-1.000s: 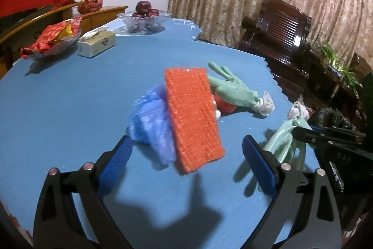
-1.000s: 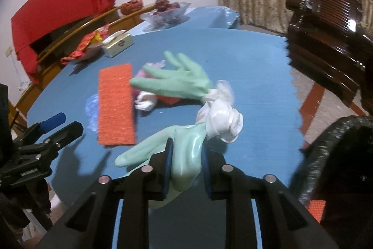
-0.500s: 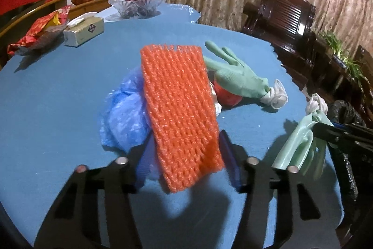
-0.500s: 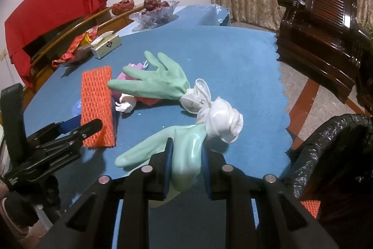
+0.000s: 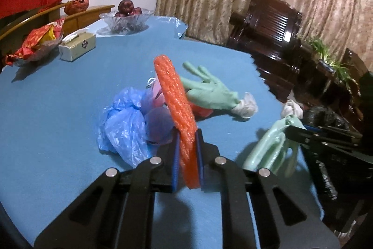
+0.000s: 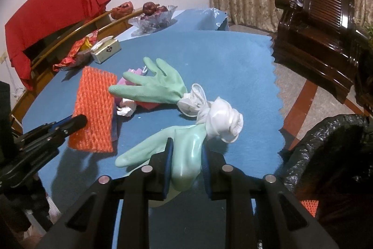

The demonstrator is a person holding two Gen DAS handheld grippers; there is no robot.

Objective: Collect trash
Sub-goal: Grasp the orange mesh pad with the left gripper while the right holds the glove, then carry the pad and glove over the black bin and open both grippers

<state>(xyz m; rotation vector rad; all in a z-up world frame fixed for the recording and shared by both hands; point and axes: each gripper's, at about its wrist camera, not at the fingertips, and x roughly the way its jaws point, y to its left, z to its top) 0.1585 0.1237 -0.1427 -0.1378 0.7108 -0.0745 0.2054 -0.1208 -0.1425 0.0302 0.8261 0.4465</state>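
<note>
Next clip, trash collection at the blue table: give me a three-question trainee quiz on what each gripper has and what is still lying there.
1. True or false: the left gripper is shut on the orange foam net.
2. What does the right gripper hold?
A. the blue plastic bag
B. a green rubber glove
C. the tissue box
3. Fill in: the second green glove lies on the ____ tablecloth, in no gripper.

Key
1. True. The jaws have just been closing and now pinch the net's near end.
2. B. The pads press on the glove's body, its white cuff beyond them.
3. Blue.
</note>
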